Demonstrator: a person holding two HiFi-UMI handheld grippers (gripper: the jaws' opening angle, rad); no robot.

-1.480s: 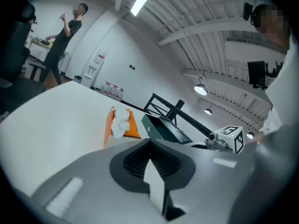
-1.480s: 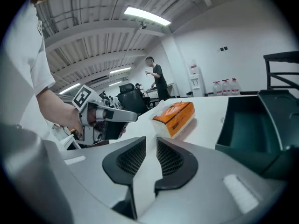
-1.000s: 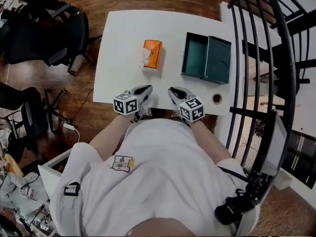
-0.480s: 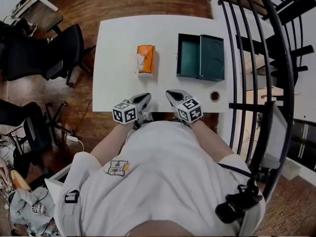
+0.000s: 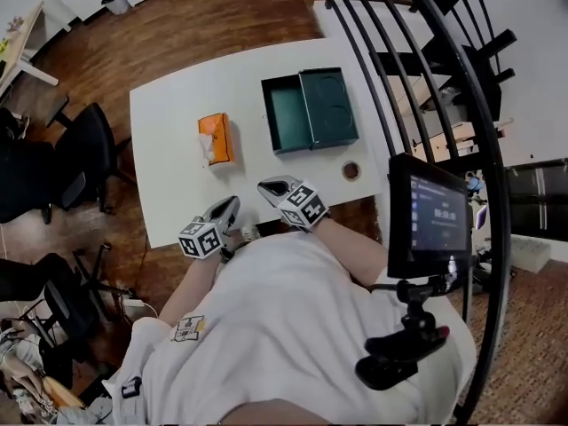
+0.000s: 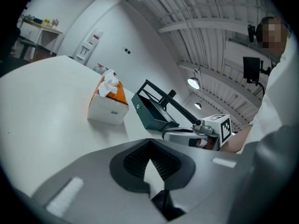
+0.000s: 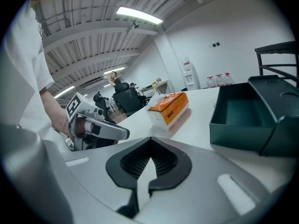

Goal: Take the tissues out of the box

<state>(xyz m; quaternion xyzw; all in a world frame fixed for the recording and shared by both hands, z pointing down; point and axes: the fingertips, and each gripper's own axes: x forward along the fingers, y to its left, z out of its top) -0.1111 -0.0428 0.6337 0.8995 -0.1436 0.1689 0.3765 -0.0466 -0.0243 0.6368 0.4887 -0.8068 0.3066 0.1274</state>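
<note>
White table (image 5: 169, 171), left claw (image 5: 232, 203) and right claw (image 5: 265, 185) closed at near edge, tissue box (image 5: 216, 138) well apart

orange tissue box (image 5: 216, 138), white tissue (image 5: 206, 143) protruding, on table

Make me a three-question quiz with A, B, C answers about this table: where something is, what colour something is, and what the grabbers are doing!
1. Where is the tissue box? A on the white table, left of the green box; B inside the green box; C under the table.
2. Its top is: A blue; B orange; C pink.
3. The left gripper and right gripper are: A wide open; B each gripping a tissue; C shut, empty.
Answers: 1 A, it stands apart on the tabletop; 2 B, orange in every view; 3 C, each gripper view shows pads together, nothing between.
</note>
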